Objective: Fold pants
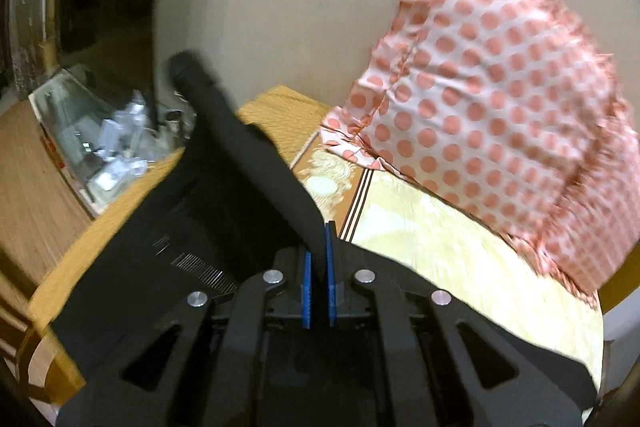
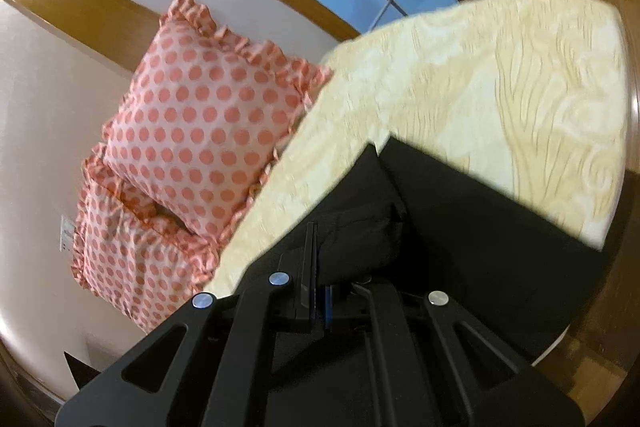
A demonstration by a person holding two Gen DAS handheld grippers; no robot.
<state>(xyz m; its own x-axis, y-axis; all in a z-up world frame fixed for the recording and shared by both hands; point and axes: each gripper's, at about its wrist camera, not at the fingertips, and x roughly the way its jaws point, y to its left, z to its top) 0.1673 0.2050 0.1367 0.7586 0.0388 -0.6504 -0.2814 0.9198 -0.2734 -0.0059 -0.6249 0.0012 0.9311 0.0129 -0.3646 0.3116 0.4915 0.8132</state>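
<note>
On the bed, both the left tool and right tool clamp black pants; spotted pillows nearby

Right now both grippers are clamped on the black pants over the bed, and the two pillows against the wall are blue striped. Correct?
Not quite. The pillows are pink with coral polka dots and ruffled edges, not blue striped; the right wrist view shows both. The rest holds: the left gripper and right gripper are clamped on the black pants over the bed.

Pants on bedspread, pillows stacked beside, against wall.
</note>
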